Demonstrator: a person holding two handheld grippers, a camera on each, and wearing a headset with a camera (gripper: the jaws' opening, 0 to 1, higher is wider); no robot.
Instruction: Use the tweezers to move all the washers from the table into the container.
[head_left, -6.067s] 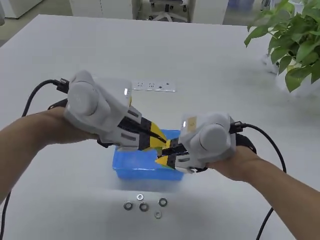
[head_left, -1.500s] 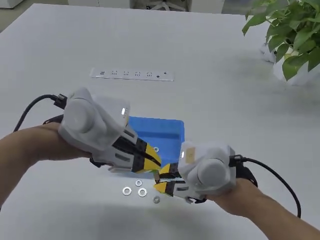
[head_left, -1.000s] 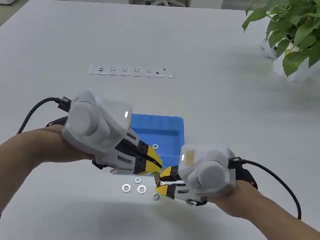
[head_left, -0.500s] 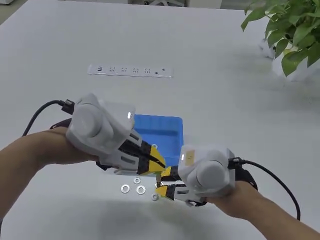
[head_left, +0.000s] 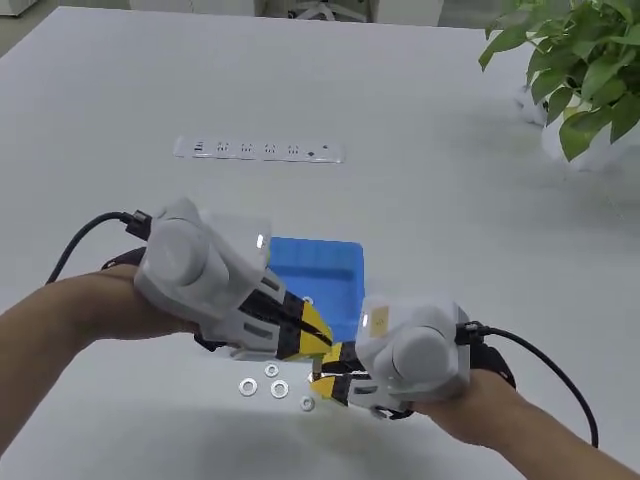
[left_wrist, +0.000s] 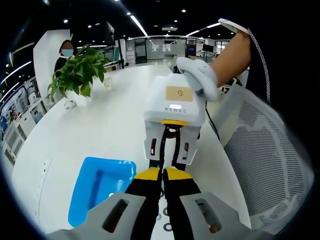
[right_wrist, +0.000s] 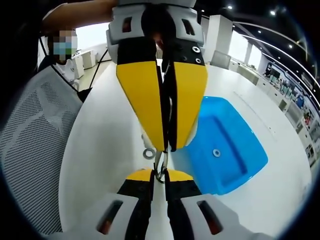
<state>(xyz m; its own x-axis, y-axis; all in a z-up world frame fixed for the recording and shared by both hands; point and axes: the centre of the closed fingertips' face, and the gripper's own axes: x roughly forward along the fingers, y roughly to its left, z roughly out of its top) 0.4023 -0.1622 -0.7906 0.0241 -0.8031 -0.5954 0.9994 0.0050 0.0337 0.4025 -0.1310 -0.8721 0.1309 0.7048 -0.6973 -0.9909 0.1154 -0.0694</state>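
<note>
Now left tool (head_left: 322, 338) and right tool (head_left: 323, 372) both clamp the tweezers (right_wrist: 159, 166), long axis running tool to tool, beside the washers (head_left: 279, 388).

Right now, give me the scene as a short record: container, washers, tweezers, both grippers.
container: blue container, open, on white table
washers: one inside the container; four visible on the table, clustered by its near edge
tweezers: thin metal tips between the two grippers' jaw tips
left gripper: jaws shut, at the container's near edge
right gripper: jaws shut on the tweezers, facing the left one
other: power strip, potted plant
</note>
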